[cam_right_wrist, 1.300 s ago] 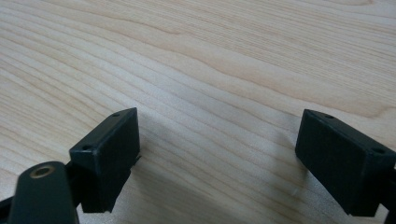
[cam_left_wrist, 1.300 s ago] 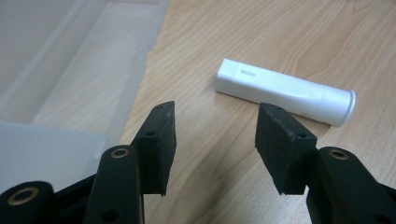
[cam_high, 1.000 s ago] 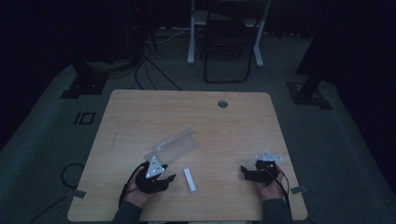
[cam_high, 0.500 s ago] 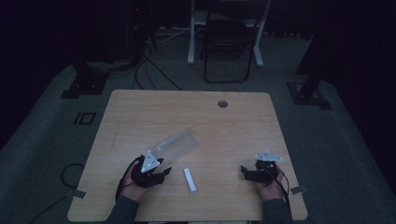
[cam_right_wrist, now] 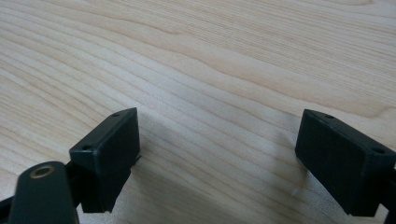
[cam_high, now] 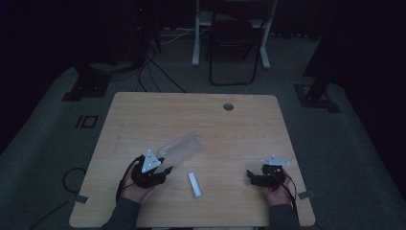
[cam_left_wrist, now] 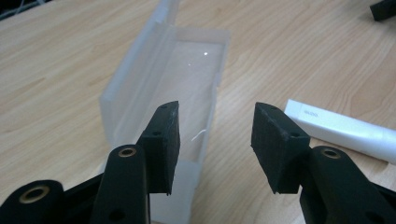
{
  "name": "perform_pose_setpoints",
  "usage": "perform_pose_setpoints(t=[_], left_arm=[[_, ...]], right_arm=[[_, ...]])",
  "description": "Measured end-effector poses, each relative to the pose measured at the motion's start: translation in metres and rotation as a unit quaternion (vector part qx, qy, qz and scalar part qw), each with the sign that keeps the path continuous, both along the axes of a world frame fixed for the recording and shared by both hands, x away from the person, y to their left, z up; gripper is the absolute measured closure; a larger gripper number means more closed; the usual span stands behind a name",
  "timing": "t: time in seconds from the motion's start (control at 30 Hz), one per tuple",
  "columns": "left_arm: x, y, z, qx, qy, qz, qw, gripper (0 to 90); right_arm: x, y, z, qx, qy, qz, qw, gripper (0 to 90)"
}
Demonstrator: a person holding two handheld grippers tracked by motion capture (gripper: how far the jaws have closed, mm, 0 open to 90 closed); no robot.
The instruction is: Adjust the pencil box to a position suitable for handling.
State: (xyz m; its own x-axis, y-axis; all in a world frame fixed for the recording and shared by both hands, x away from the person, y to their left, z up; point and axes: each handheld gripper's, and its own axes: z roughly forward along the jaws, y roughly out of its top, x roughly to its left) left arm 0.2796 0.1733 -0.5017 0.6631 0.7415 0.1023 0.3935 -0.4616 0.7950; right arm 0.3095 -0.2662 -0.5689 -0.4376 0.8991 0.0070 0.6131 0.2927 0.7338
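From the high view, the clear plastic box (cam_high: 181, 149) lies open near the table's (cam_high: 143, 110) front left, the left gripper (cam_high: 160, 172) at its near end and a white stick (cam_high: 195, 185) just beside it, likely waiting to go in. In the left gripper view, the left gripper's jaws have just been narrowing, half open, one jaw over the box's end wall and nothing pinched. In the right gripper view, the right gripper (cam_right_wrist: 217, 158) spreads wide over bare wood, apparently idle.

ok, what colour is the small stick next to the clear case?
White stick, with faint grey print near one end; left gripper view shows it best.
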Motion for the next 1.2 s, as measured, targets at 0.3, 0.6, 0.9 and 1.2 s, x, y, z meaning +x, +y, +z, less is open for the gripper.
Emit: perform_pose_setpoints(t=[0.3,0.6,0.9,1.2], left_arm=[[0.011,0.011,0.011,-0.009,-0.011,0.026,0.9996,51.4],[0.028,0.013,0.022,0.001,-0.026,0.047,0.9985,49.9],[0.051,0.005,0.002,0.031,-0.010,0.060,0.9977,54.3],[0.058,-0.002,-0.010,0.058,-0.004,0.046,0.9972,70.4]], right_arm=[[0.000,0.000,0.000,0.000,0.000,0.000,1.0000,13.7],[0.000,0.000,0.000,0.000,0.000,0.000,1.0000,13.7],[0.000,0.000,0.000,0.000,0.000,0.000,1.0000,13.7],[0.000,0.000,0.000,0.000,0.000,0.000,1.0000,13.7]])
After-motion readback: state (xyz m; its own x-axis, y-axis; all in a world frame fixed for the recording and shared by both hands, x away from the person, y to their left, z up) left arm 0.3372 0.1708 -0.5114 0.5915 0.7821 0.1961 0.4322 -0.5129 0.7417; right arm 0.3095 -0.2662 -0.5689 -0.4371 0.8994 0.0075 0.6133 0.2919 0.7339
